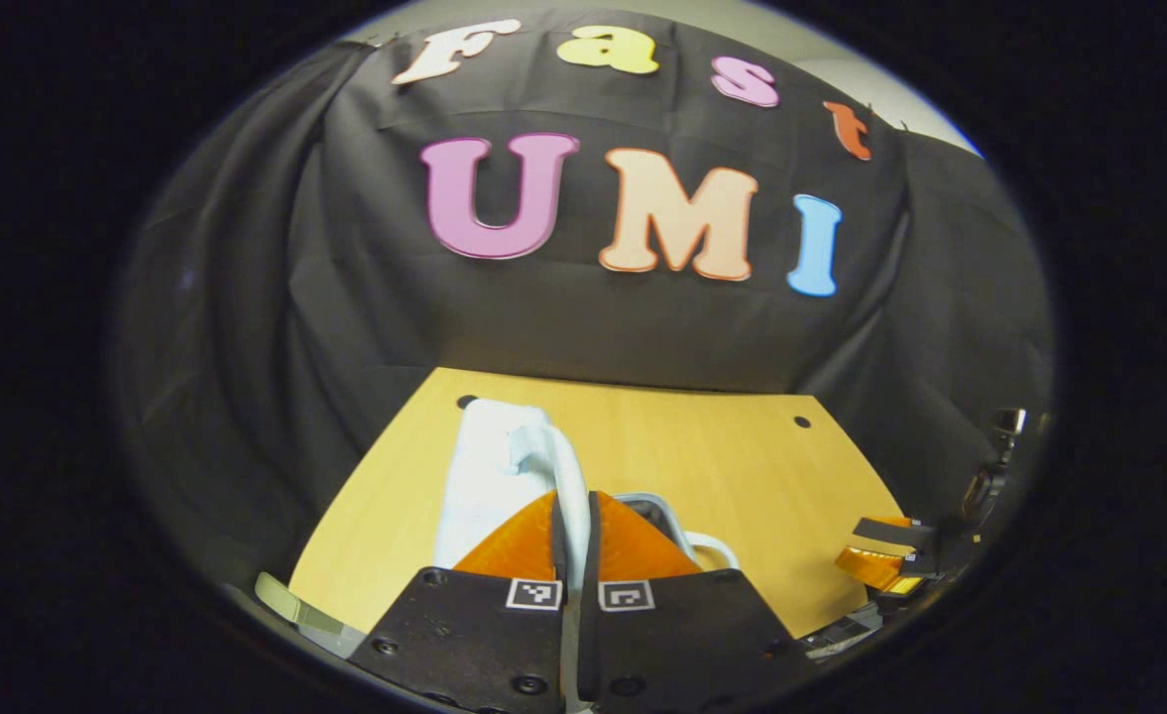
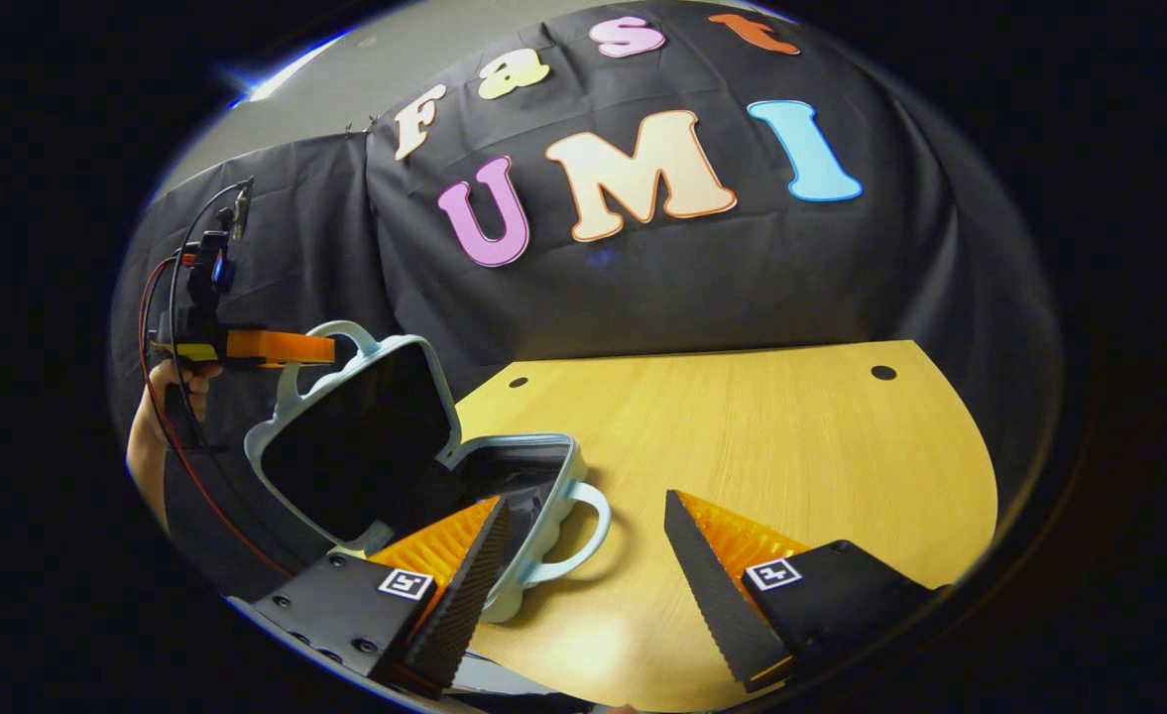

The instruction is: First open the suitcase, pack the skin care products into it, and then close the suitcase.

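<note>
1. While your left gripper (image 2: 330,347) pinches the handle of the raised lid (image 2: 355,436), the pale blue suitcase (image 2: 533,516) stands open at the wooden table's (image 2: 761,436) left edge.
2. Its dark interior shows nothing you can make out.
3. Your right gripper (image 2: 583,526) hovers beside it, fingers apart.

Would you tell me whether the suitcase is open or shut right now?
Open: the suitcase lid is raised, held up by the left gripper.

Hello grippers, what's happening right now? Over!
Left gripper shut on suitcase lid, holding it raised. Right gripper open beside the suitcase base. Suitcase open. Nothing blocking.
</note>
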`<state>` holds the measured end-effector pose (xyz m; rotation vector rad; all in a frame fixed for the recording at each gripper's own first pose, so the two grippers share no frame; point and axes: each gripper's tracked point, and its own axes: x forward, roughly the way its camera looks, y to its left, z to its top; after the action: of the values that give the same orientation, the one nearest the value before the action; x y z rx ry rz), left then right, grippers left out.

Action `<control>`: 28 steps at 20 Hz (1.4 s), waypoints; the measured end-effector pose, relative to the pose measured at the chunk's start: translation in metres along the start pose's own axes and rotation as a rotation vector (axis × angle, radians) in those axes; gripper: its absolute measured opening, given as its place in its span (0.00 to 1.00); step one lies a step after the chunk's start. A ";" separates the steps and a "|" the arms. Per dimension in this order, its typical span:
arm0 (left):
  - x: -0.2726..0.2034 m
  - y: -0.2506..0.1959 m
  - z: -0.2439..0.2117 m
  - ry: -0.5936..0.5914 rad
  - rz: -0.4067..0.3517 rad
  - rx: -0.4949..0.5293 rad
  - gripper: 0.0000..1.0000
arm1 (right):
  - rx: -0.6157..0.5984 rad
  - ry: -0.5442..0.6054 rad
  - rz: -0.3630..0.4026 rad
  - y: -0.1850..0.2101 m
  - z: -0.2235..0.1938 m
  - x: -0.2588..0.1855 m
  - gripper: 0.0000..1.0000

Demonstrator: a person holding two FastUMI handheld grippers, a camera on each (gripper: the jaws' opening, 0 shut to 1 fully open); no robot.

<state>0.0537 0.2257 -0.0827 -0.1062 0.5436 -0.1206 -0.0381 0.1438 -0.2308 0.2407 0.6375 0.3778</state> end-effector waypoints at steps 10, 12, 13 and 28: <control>0.056 -0.109 -0.068 0.136 -0.184 -0.012 0.00 | 0.032 -0.034 -0.097 -0.054 0.007 -0.034 0.98; 0.064 -0.120 -0.083 0.175 -0.191 0.006 0.00 | 0.038 -0.033 -0.111 -0.062 0.006 -0.039 0.98; 0.070 -0.125 -0.092 0.192 -0.193 0.013 0.00 | 0.039 -0.034 -0.117 -0.066 0.007 -0.042 0.98; 0.101 -0.185 -0.133 0.130 -0.037 0.077 0.70 | -0.083 -0.088 -0.144 -0.135 0.047 -0.078 0.98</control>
<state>0.0540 0.0198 -0.2225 -0.0337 0.6658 -0.1851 -0.0304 -0.0154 -0.1969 0.1304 0.5472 0.2534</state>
